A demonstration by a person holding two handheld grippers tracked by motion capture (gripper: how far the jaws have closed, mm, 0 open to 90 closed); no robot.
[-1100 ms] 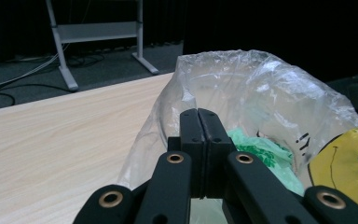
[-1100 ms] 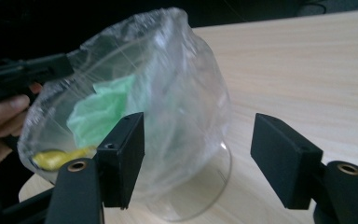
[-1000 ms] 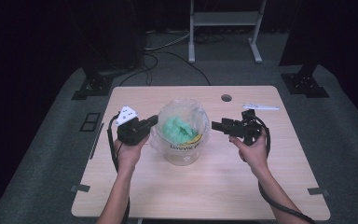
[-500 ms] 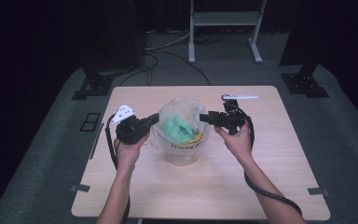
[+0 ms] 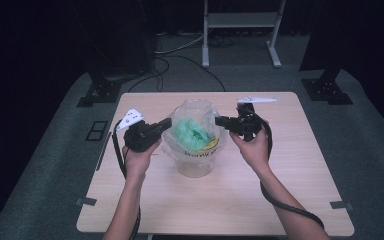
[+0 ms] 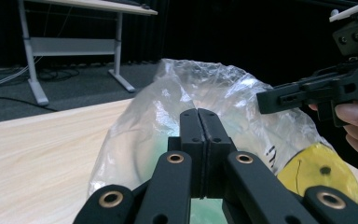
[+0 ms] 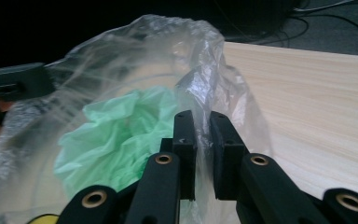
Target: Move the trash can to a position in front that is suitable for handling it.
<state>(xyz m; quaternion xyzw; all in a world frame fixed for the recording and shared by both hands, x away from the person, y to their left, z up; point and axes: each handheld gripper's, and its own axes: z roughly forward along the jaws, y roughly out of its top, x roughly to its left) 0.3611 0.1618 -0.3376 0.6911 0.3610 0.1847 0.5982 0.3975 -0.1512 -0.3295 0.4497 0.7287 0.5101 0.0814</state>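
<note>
Two grippers flank the clear, crinkled plastic bag [image 5: 195,120] that lines a pale translucent bucket [image 5: 196,165] at the middle of your light wooden table [image 5: 280,170]. Your left gripper [image 6: 199,122] has its jaws pressed fully together on the bag's near rim, and the film bulges up around and behind them. Your right gripper [image 7: 201,122] has just been closing; its jaws stand a narrow slit apart with a fold of the bag's edge running down between them, and you cannot tell whether the pads press on it yet. Inside the bag lies a crumpled mint-green plastic sheet [image 7: 116,140], just beyond your right jaws, and a yellow round piece [image 6: 319,172] sits low against the bucket's wall on the side of your right hand [image 5: 252,150]. Behind the table stands a grey metal desk frame [image 5: 240,20] on dark carpet, well apart from the bucket.
</note>
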